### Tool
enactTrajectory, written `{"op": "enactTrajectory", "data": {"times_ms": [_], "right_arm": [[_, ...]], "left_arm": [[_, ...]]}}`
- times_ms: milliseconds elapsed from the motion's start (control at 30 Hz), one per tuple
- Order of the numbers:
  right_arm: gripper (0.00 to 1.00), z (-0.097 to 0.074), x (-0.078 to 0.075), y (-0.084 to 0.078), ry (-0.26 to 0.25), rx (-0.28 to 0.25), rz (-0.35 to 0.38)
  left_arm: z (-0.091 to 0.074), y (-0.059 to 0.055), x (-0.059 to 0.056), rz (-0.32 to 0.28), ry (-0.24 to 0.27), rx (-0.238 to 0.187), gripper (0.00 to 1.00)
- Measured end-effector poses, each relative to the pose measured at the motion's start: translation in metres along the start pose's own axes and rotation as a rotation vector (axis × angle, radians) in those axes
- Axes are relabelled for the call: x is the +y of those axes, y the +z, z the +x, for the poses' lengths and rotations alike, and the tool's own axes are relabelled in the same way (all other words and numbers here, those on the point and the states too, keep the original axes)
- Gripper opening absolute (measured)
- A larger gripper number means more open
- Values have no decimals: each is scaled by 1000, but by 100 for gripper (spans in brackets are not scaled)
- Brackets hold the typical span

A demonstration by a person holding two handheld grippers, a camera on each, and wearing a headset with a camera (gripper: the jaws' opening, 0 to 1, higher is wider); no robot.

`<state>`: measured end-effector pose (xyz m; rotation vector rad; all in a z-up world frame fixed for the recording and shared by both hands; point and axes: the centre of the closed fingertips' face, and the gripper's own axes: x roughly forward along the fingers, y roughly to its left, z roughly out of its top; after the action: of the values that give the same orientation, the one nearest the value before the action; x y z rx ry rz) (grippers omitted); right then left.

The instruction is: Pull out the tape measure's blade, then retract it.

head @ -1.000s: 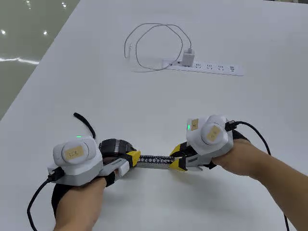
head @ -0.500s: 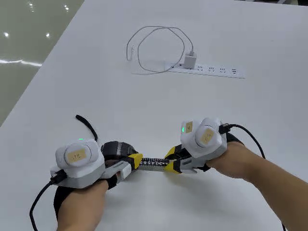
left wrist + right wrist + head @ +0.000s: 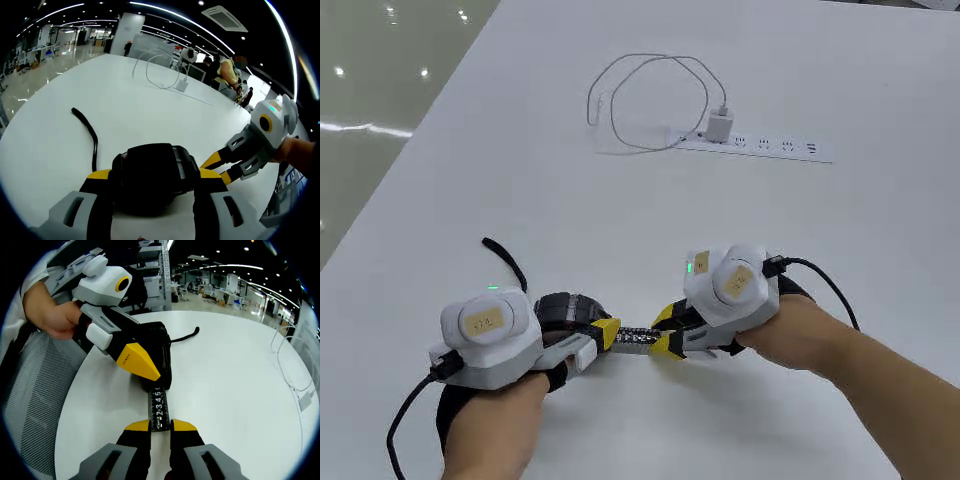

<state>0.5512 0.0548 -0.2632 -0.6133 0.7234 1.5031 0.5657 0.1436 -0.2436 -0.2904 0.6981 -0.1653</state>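
Grips the tape measure by its black case with the left gripper, jaws pressed against the case's two sides. Rests it on the white table close to the near edge, left of the middle, with the wrist strap trailing toward the left edge. Pinches the blade near its tip with the right gripper, yellow jaw ends closed flat on the printed numbers. Against a second ago, brings the right gripper markedly closer to the left one and leaves only a short run of blade between case mouth and jaws, shorter again than half a second ago. Along the right gripper's own jaws, shows just a few numerals on the blade ahead of the case. Reads, then, as the retract half of the task: pull-out most likely over, blade fed back under control rather than let snap. Probably needs only a little more travel inward, then a release at the mouth. Leaves the power strip and its looped cable toward the far edge, well apart from the work.
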Motion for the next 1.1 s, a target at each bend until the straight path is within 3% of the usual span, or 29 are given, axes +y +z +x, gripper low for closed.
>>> {"op": "enactTrajectory", "data": {"times_ms": [1100], "right_arm": [[10, 27, 2, 30, 14, -61, 2]], "left_arm": [[0, 1, 0, -4, -6, -8, 61]]}}
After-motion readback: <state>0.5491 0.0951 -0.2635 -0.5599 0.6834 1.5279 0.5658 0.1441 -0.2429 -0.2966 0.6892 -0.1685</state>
